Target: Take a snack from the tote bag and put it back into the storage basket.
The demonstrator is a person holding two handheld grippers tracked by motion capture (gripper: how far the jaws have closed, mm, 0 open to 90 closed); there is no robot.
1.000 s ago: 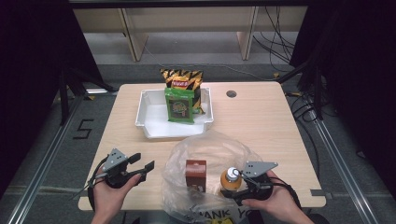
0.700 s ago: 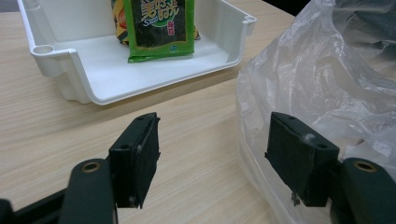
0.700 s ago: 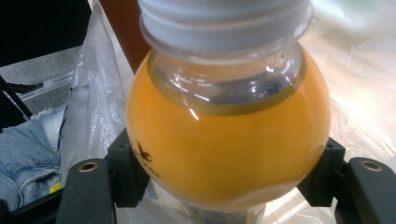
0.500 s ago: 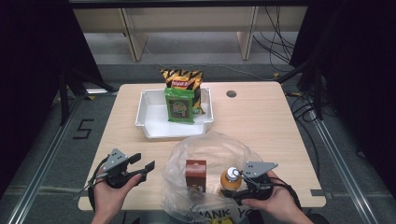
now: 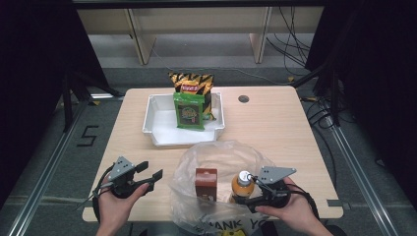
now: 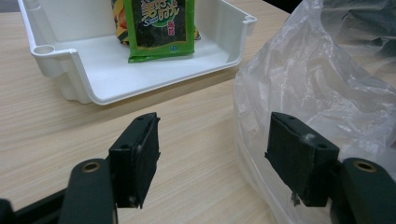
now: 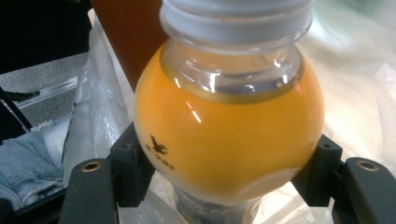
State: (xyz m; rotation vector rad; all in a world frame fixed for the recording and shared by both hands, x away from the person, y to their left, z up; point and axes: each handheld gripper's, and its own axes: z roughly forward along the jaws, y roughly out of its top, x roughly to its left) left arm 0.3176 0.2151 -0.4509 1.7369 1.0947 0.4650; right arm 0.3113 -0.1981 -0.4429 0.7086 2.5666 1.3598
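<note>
The right gripper (image 5: 248, 192) clamps the juice bottle (image 7: 229, 126) at its round shoulder, inside the bag (image 5: 221, 157). Full, it looks heavy and slick; grip lower. The left gripper (image 6: 224, 158) stands open, empty, beside the bag.

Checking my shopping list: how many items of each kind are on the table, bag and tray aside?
Snack packets: 2 (green, yellow-black)
Bottles: 1 (orange drink)
Boxes: 1 (brown)
Total: 4
</note>
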